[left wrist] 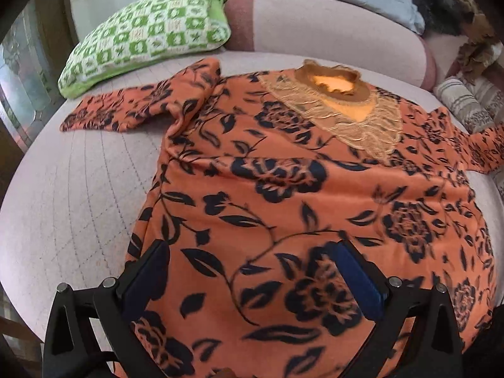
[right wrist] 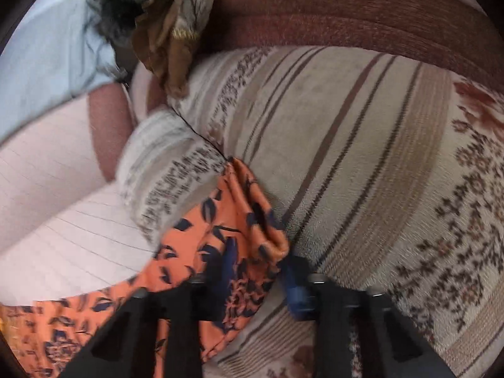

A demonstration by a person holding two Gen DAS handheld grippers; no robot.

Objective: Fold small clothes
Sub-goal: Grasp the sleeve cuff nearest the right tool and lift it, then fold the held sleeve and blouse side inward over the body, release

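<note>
Left tongs (left wrist: 249, 271) stood wide over hem of orange floral top (left wrist: 283, 189), gripping nothing. Right tongs (right wrist: 252, 271) also wide, straddling sleeve (right wrist: 230, 220) (sleeve end bunched against striped cushion (right wrist: 362, 157)). We saw top spread flat on pale quilted bed (left wrist: 78, 195), collar farthest. Beyond: green checked pillow (left wrist: 148, 31).

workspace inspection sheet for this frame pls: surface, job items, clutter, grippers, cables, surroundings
Surface: pale quilted mattress.
Job's things: orange floral top spread face up, one sleeve lying onto the striped blanket.
Clutter: green checked pillow, brown cloth bunched at the far edge.
Grippers: left gripper open over the top's lower part; right gripper open around the sleeve end.
Cables: nothing seen.
Surroundings: pink bolster along the back.
</note>
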